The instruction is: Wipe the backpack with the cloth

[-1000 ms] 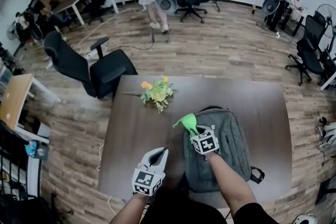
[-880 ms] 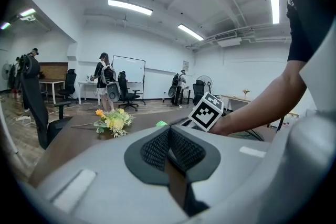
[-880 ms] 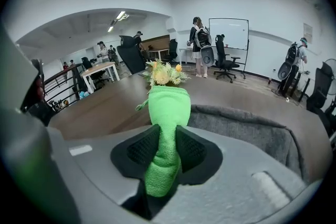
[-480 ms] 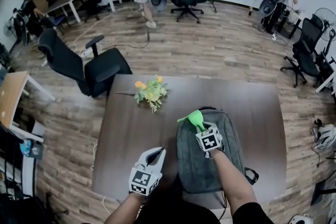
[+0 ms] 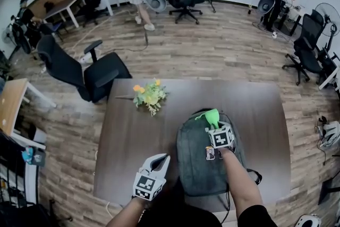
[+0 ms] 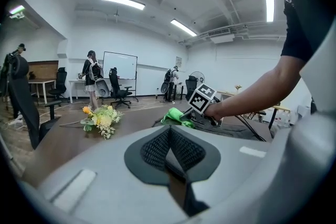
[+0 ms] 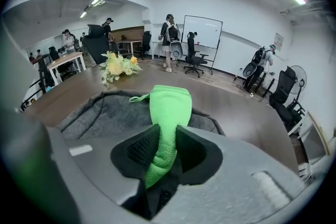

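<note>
Right tongs clamp the green cloth at the far end of the backpack; left tongs, pressed together, empty, hover just left of it above open bench

Right tongs slid cloth farther up backpack.

Ceiling strip lights flood the room evenly bright, my counter carries only soft shadows, straight lines bow toward each fisheye edge, and black corners ring the views along my jaws
</note>
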A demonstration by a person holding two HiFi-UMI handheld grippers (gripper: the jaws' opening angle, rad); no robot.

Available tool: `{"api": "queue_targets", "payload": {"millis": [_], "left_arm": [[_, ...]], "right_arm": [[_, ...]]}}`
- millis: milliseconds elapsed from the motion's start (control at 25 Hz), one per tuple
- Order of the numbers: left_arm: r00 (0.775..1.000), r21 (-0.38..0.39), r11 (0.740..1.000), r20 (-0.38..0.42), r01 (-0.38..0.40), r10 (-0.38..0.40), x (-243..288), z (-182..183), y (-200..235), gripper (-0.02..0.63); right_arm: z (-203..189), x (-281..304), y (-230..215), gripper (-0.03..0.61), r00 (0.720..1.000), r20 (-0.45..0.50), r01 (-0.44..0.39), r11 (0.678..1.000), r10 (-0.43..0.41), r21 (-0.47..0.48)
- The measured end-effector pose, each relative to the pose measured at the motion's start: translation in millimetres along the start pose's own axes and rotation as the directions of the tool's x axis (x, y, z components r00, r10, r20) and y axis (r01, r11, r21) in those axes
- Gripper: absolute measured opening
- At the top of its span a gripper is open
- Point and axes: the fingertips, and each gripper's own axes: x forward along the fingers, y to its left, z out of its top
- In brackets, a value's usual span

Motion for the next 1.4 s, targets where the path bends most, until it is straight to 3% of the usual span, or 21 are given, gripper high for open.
{"api": "queue_targets", "payload": {"millis": [280,480,600,840,1080,1400], "left_arm": [[1.0,-0.001,1.0,-0.016,-0.009,0.009,-2,-1,-3,0.018],[1.0,0.0,1.0,-0.023,-0.001,0.001,-7,-2,-8,0.018],[1.0,0.003,1.0,-0.026,-0.006,0.006,-9,-6,-8,0.018],[0.999,-0.004,1.0,-0.034,-0.018,0.018,-15,-14,-4,0.018],[0.999,0.01,0.999,-0.004,-0.036,0.036,-18,-9,-2,0.018],[0.999,-0.015,0.999,-0.003,-0.046,0.046,-24,-9,-3,0.018]], "right_arm": [[15,-18,-23,0.101,0.997,0.056,0.058,0.998,-0.059,0.02],[-5,-28,-70,0.101,0.987,-0.016,0.16,0.984,-0.16,0.073],[-6,-36,-94,0.101,0.981,-0.005,0.193,0.974,-0.193,0.117],[-4,-56,-108,0.101,0.978,0.043,0.195,0.968,-0.204,0.158],[16,-77,-70,0.101,0.984,0.137,0.103,0.991,-0.114,0.089],[28,-83,56,0.101,0.976,0.187,-0.114,0.993,0.111,0.004]]}}
